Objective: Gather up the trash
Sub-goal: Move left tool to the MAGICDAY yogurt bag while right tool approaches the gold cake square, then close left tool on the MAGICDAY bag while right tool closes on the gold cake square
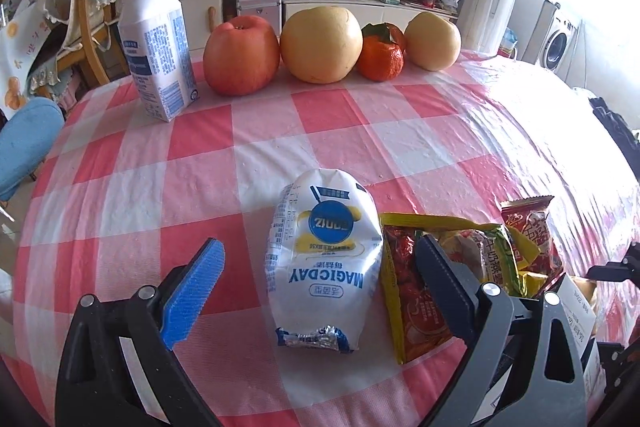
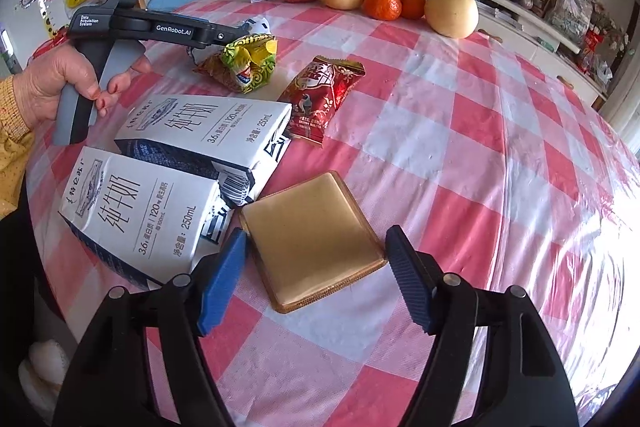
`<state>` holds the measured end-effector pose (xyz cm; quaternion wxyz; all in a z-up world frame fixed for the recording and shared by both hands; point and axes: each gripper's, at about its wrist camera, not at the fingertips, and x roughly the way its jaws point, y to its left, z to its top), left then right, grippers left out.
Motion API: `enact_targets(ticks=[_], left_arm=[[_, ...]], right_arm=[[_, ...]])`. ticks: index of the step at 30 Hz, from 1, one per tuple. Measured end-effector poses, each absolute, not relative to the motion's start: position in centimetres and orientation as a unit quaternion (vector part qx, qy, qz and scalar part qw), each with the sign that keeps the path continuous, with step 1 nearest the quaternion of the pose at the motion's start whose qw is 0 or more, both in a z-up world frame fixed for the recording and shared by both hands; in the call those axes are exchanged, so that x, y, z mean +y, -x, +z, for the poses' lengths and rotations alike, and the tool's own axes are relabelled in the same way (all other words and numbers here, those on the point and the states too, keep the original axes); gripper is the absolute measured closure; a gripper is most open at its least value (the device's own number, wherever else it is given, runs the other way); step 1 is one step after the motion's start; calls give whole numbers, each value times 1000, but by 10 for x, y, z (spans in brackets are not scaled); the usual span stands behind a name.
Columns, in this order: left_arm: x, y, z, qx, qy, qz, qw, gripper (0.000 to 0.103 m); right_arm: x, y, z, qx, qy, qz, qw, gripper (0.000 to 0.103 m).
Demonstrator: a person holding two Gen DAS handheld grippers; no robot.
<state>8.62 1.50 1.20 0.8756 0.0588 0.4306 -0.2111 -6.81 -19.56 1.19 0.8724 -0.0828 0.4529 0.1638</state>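
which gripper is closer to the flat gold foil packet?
Right. The right gripper straddles the flat gold foil packet, jaws open around its near end. The left gripper is farther away, open over the white MAGICDAY pouch.

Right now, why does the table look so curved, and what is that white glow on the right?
Left wrist view: the fisheye lens bows the checked tablecloth and darkens the corners; window light washes out its right edge; the white snack bag is sharp. Right wrist view: same bending, glare on the plastic cover at far right, a soft sheen on the gold packet.
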Motion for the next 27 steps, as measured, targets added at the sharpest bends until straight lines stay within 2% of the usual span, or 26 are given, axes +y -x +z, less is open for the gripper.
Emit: enact_targets(ticks=[4, 5, 6, 7, 11, 15, 22, 27], left_arm=[[15, -90, 9, 435, -45, -219, 872, 8], [15, -90, 8, 433, -43, -220, 873, 11], [15, -89, 8, 432, -37, -229, 872, 21], [14, -88, 8, 430, -32, -234, 871, 25], [9, -84, 9, 425, -39, -232, 874, 29], [10, -82, 9, 429, -30, -230, 873, 29], [15, -82, 8, 426, -54, -215, 877, 19], [18, -83, 8, 430, -45, -216, 875, 21]], right_arm=[[-195, 66, 12, 453, 79, 159, 874, 31], [-195, 66, 12, 453, 80, 158, 874, 31], [-195, 66, 12, 452, 79, 156, 875, 32], [-196, 65, 12, 451, 77, 152, 876, 32], [-208, 61, 13, 450, 62, 117, 883, 35], [-215, 60, 13, 449, 58, 97, 886, 35], [-216, 60, 13, 450, 54, 98, 886, 34], [-215, 60, 12, 450, 50, 102, 886, 35]])
